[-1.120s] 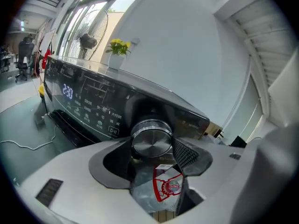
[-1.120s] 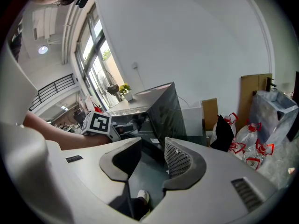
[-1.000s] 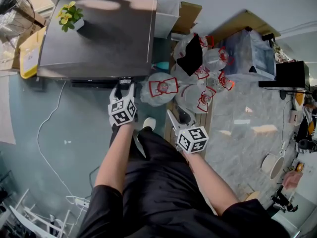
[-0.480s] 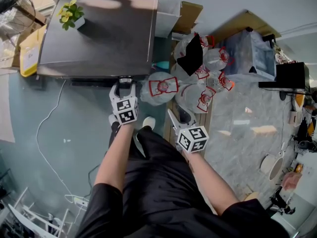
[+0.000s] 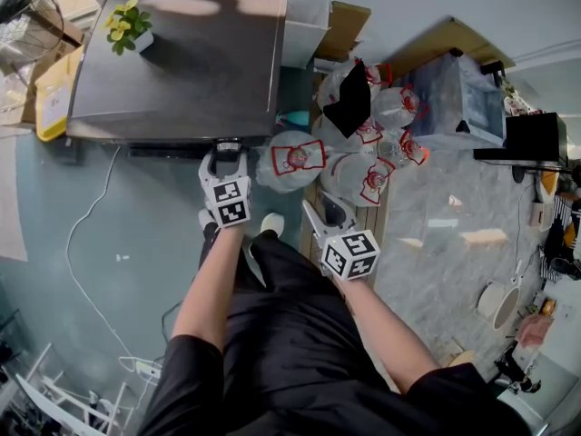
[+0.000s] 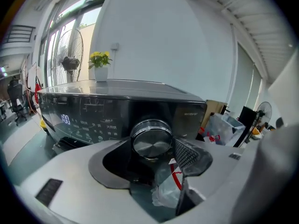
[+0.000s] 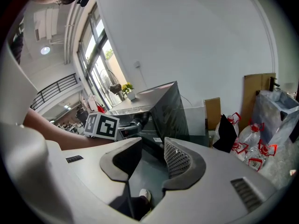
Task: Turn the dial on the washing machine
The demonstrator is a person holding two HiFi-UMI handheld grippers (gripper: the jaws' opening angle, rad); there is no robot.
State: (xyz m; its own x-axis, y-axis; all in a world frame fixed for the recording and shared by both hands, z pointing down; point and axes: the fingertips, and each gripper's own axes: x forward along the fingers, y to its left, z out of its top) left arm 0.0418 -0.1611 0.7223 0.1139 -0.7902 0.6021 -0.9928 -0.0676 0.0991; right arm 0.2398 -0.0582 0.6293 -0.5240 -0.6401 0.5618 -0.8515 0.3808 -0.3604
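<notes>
**Item 1. left gripper** [image 5: 228,153]: At the front edge of the washing machine [image 5: 182,71], pointing at its control panel. Jaws closed round the dial [image 6: 152,142], one pad against each side of its rim. State: grasping the dial.

**Item 2. dial**: Round, brushed metal with a ribbed collar. It sits squarely between the left jaws, its face towards the camera. No pointer or index mark is legible, so its setting cannot be read.

**Item 3. control panel** [image 6: 79,118]: Dark and glossy, beyond the left jaws and to their left. It shows lit digits and rows of small legends, too small to read.

**Item 4. right gripper** [image 7: 153,158]: Held well apart from the machine. Jaws released, with a clear gap and nothing between them. Only the floor and a shoe [image 7: 145,196] show below the gap. Takes no part in the work.

**Item 5. sundries**: A potted plant with yellow flowers [image 5: 127,30] stands on the machine's top, far beyond the left jaws. Clear bags with red print [image 5: 298,160] are heaped on the floor just right of the left jaws.

**Status of task**: Reach and grip are done. The turn itself is judged to be in hand, but its extent cannot be told. Remaining: bring the dial to its setting, let go and draw the left jaws back.
</notes>
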